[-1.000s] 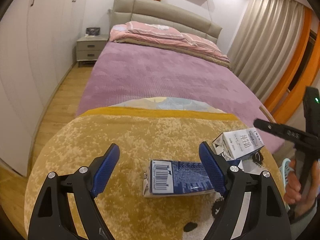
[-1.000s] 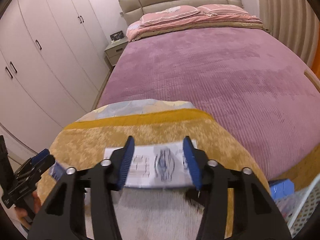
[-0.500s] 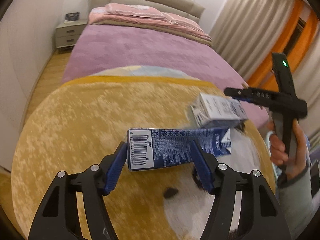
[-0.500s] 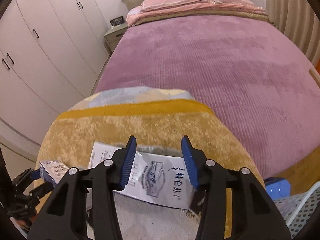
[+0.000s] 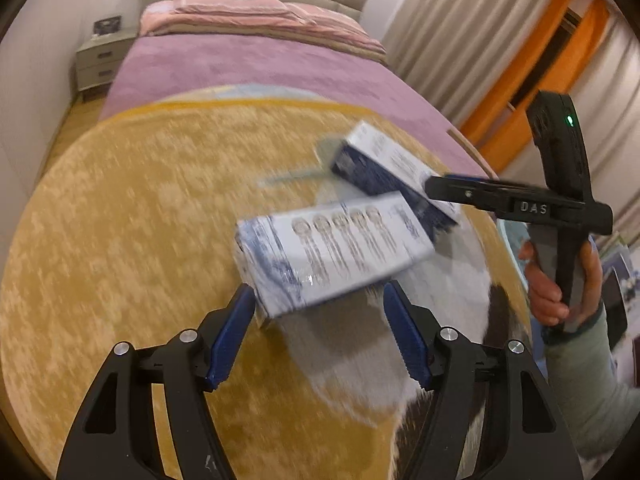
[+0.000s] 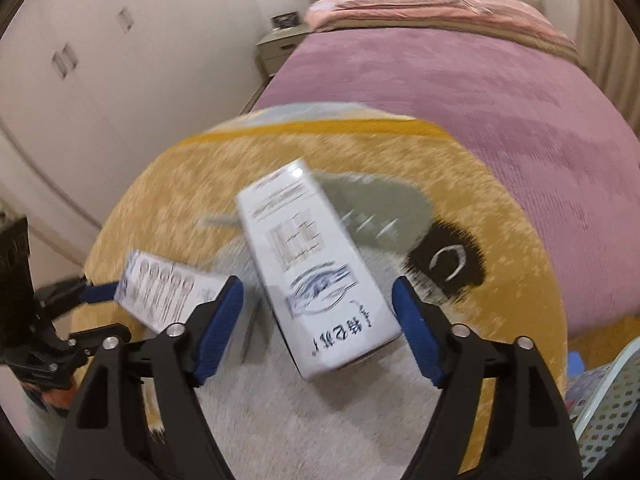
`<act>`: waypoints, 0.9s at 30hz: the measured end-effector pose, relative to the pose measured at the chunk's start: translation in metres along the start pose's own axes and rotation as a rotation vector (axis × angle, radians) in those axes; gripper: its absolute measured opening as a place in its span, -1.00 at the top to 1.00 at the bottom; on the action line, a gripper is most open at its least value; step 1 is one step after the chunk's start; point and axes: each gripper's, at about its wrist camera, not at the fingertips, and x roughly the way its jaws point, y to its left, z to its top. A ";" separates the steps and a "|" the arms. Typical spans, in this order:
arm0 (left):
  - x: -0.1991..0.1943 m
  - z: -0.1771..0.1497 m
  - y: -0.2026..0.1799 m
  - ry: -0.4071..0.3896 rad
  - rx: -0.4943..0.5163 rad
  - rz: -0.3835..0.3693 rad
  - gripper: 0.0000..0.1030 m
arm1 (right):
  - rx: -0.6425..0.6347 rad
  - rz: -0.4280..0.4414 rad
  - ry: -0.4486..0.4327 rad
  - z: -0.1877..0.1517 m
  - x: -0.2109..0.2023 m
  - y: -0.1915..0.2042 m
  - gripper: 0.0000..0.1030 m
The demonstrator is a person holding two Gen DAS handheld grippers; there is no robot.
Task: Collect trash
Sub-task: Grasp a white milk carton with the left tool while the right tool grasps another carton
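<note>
Both jaws are opening. The left gripper [image 5: 318, 330] has a blurred carton [image 5: 332, 254] between its parted blue pads, only the left pad touching (if at all). The right gripper [image 6: 318, 322] frees the white carton [image 6: 316, 268] over the yellow blanket [image 6: 500, 184].

A mustard-yellow mottled blanket [image 5: 120, 220] with grey and black patches covers a mauve ribbed bedspread [image 6: 500, 92], two white cartons [image 6: 316, 268] carry blue print, and orange curtains [image 5: 532, 72] hang beside beige ones.
</note>
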 end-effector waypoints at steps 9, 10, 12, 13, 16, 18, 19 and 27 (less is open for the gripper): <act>-0.027 -0.018 -0.018 0.001 0.126 -0.040 -0.55 | -0.124 -0.114 -0.023 -0.006 0.019 0.028 -0.41; -0.031 -0.017 -0.017 -0.010 0.130 -0.043 -0.59 | -0.100 -0.094 -0.020 -0.005 0.021 0.024 -0.33; -0.034 -0.012 -0.016 -0.033 0.136 -0.030 -0.67 | -0.059 -0.081 -0.011 -0.005 0.025 0.015 -0.24; -0.032 -0.008 -0.017 -0.034 0.152 -0.012 -0.69 | -0.041 -0.075 0.002 -0.006 0.028 0.011 -0.23; -0.011 0.002 -0.027 -0.008 0.222 0.049 -0.77 | -0.025 -0.078 -0.006 -0.011 0.026 0.007 -0.15; 0.008 0.011 -0.034 0.026 0.263 0.112 -0.80 | -0.025 -0.096 -0.011 -0.016 0.021 0.008 -0.15; 0.013 0.013 -0.039 0.024 0.299 0.147 -0.81 | -0.016 -0.095 -0.011 -0.020 0.019 0.007 -0.14; 0.042 0.027 -0.056 0.087 0.387 0.199 -0.75 | 0.042 -0.132 -0.022 -0.056 -0.007 -0.005 -0.14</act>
